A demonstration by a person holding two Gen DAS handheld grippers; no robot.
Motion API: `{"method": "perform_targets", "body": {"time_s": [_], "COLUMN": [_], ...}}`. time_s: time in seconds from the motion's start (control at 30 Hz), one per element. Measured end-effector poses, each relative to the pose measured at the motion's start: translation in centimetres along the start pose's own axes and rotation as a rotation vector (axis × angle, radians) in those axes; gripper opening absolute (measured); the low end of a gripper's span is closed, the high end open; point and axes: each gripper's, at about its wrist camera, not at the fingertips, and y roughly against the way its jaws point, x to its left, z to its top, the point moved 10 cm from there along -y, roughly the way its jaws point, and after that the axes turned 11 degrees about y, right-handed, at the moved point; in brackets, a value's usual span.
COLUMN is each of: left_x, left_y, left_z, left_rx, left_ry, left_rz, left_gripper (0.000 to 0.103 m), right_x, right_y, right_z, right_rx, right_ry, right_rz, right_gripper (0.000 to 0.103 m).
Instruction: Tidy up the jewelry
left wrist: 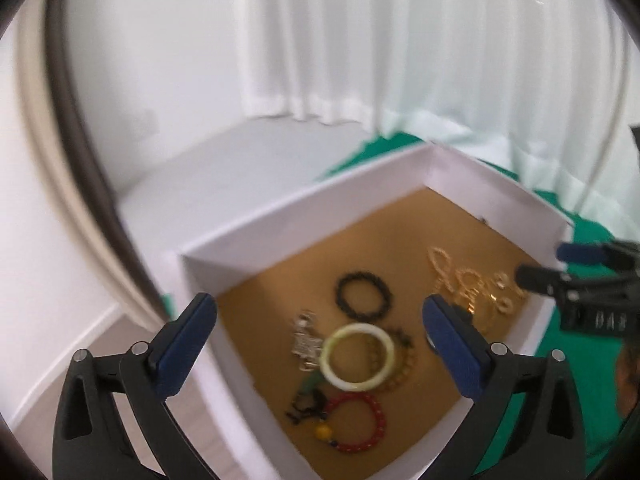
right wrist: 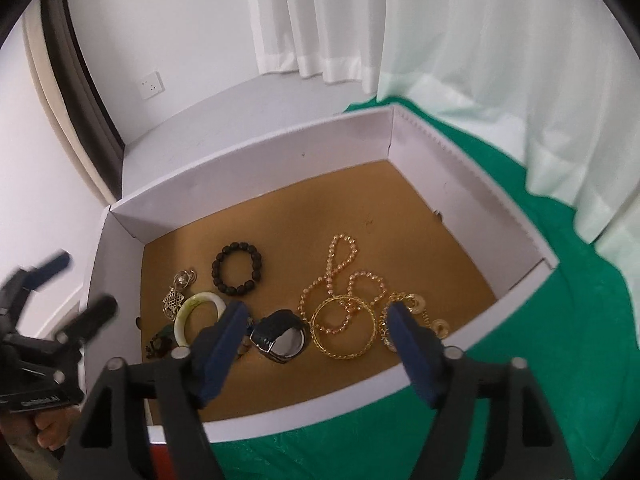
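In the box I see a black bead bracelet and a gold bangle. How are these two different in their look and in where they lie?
The black bead bracelet is a ring of dark, round, matte beads; the gold bangle is a thin, shiny, open hoop, and looks wider. The bracelet lies alone on the brown floor of the box; the bangle overlaps the pale bead necklace. Both lie flat, and neither is gripped.

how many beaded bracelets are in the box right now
3 clearly seen: a black beaded bracelet toward the back, a red beaded bracelet at the near edge, and an amber beaded bracelet partly under the jade bangle. More may be hidden.
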Motion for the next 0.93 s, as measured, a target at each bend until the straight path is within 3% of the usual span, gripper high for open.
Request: {"method": "perform_targets", "body": {"time_s": [0.07, 0.27, 0.8, 0.93], "left_x": [0.5, 0.9, 1.2, 1.0], "left_y": [0.4, -0.5, -0.3, 0.1], "left_z": [0.2, -1.7, -2.0, -1.8], "left_rx": [-0.006, 0.189, 0.207, 0.180], "left_ry": [0.019, 0.002, 0.046, 0.060], "left_rz": [0.031, 0.012, -0.001, -0.019], "left_gripper": [0.102, 0.102, 0.102, 0.102], "right_x": [0.1, 0.6, 2.0, 2.1], "right_y": [0.8, 1.7, 1.1, 1.2], "right_z": [-0.1, -1.3, -2.1, -1.9], "right_rx": [-0.019, -0.002, 0.053, 0.045], "right_ry": [0.004, 0.022, 0.061, 0.059], "right_rz": [-0.041, -0.108, -0.132, -0.125], "right_gripper": [0.081, 0.084, 0.084, 0.084]}}
